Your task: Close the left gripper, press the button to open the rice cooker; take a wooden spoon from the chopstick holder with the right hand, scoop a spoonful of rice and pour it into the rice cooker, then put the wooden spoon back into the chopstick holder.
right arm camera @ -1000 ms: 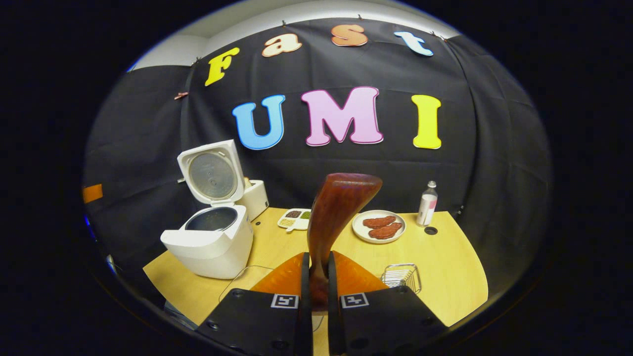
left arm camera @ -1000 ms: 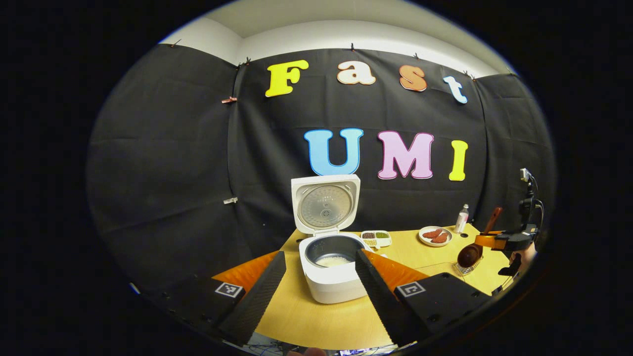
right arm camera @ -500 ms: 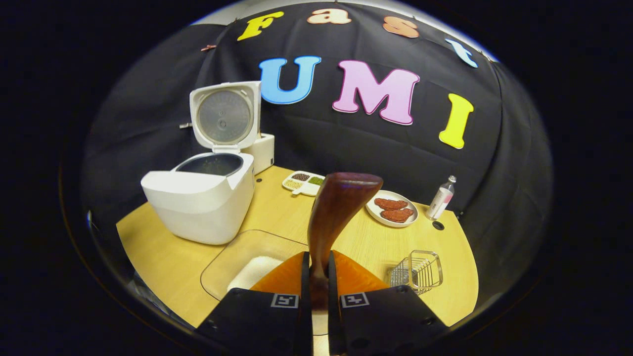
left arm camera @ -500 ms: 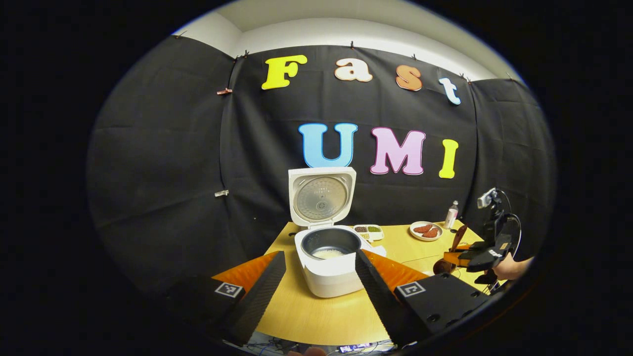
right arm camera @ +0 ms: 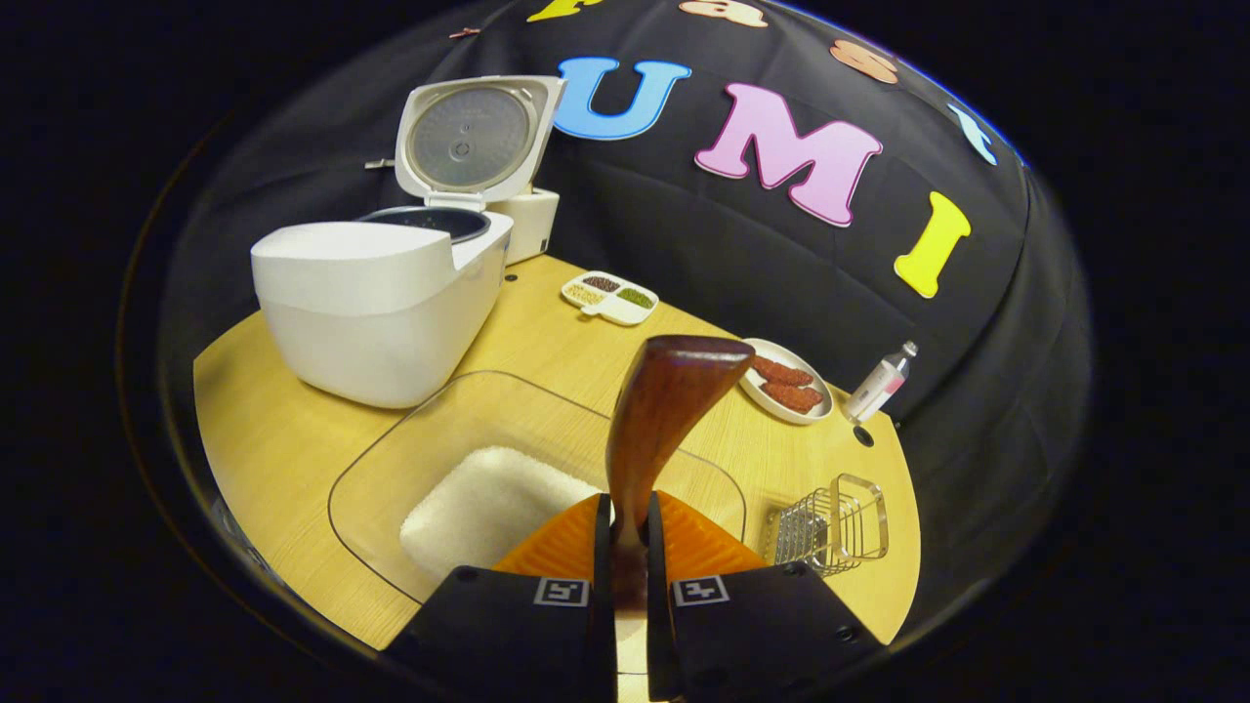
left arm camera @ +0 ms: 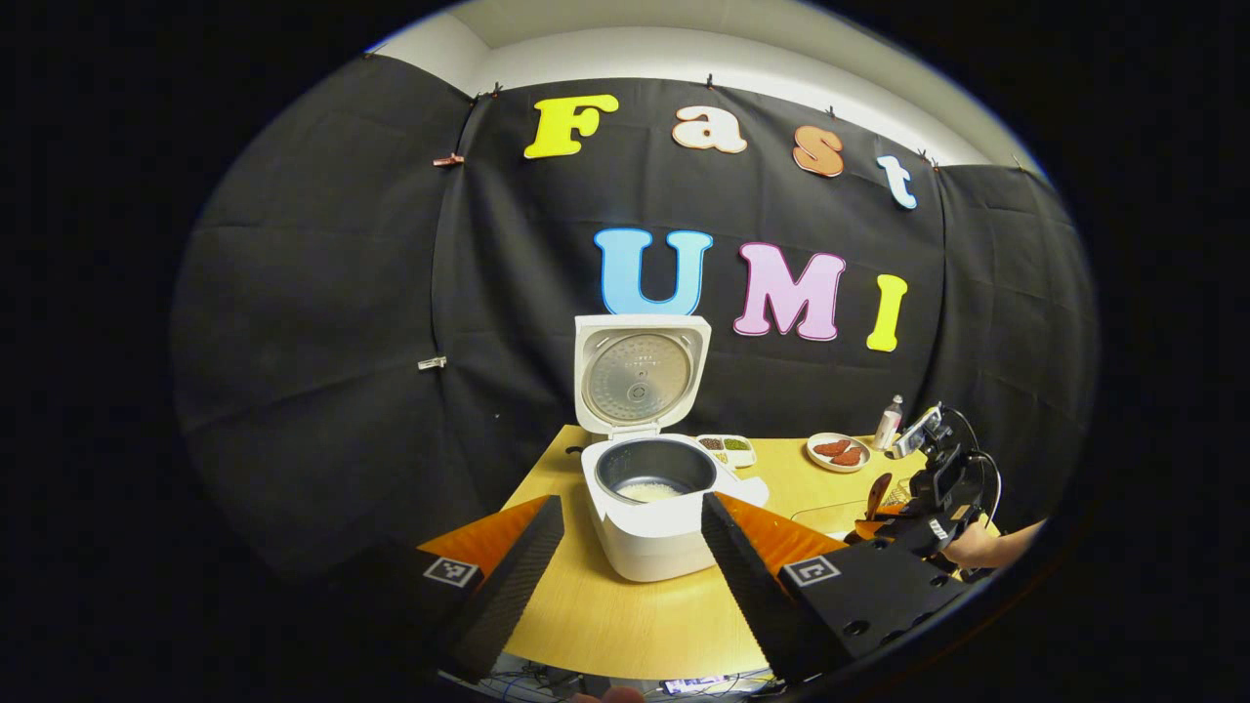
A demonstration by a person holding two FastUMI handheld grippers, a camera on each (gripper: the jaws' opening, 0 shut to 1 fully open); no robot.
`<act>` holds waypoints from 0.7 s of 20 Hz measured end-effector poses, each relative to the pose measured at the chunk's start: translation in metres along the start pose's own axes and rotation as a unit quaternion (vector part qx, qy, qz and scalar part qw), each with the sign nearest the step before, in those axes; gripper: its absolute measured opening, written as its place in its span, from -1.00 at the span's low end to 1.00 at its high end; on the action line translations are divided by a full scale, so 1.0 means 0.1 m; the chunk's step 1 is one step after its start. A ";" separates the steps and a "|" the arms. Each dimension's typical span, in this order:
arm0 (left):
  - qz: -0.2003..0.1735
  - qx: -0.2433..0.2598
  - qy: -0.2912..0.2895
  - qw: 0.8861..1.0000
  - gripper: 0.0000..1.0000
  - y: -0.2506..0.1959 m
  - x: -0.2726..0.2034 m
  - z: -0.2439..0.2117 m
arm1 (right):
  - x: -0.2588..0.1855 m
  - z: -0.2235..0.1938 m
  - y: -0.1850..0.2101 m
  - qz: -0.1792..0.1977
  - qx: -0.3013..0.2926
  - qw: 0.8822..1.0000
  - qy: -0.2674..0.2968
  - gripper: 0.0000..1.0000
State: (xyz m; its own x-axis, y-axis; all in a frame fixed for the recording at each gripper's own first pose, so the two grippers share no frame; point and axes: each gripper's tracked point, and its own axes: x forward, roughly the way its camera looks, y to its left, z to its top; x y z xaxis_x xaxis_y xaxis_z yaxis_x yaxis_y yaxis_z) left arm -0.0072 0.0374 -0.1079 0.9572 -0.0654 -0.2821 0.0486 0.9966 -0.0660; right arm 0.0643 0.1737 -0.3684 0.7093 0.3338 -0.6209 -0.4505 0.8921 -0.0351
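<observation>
Left gripper (left arm camera: 633, 547), low in the left gripper view, stands spread apart before the open rice cooker (left arm camera: 652, 503), rice in its pot. In the right gripper view, the right gripper (right arm camera: 630, 547) is clamped on the wooden spoon (right arm camera: 664, 415) above the clear rice dish (right arm camera: 508, 488); the wire holder (right arm camera: 830, 522) sits lower right. Scooping looks next: dip the bowl down.

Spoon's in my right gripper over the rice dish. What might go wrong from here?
1. The right gripper pinches only the wooden spoon handle's end, so it may twist or slip under load.
2. The clear dish looks light and could slide while scooping.
3. The rice cooker rim sits higher than the dish, so rice may spill onto the table during the lift.
</observation>
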 end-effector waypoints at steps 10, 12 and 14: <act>0.006 -0.005 -0.001 1.000 0.95 0.12 0.07 0.01 | 0.03 0.06 0.33 0.026 0.222 0.974 0.015 -0.67; 0.009 -0.005 0.000 1.000 0.95 0.13 0.06 0.00 | 0.05 0.07 0.32 0.033 0.273 0.961 0.014 -0.67; 0.012 -0.004 -0.001 1.000 0.95 0.15 0.05 -0.01 | 0.07 0.07 0.29 0.042 0.333 0.942 0.011 -0.67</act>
State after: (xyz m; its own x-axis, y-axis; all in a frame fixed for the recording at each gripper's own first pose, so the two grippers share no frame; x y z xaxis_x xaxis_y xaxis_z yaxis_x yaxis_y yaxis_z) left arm -0.0015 0.0517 -0.1112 0.9583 -0.0412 -0.2826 0.0230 0.9975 -0.0675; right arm 0.0599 0.2035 -0.3682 0.6719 0.4121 -0.6154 -0.0592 0.8581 0.5100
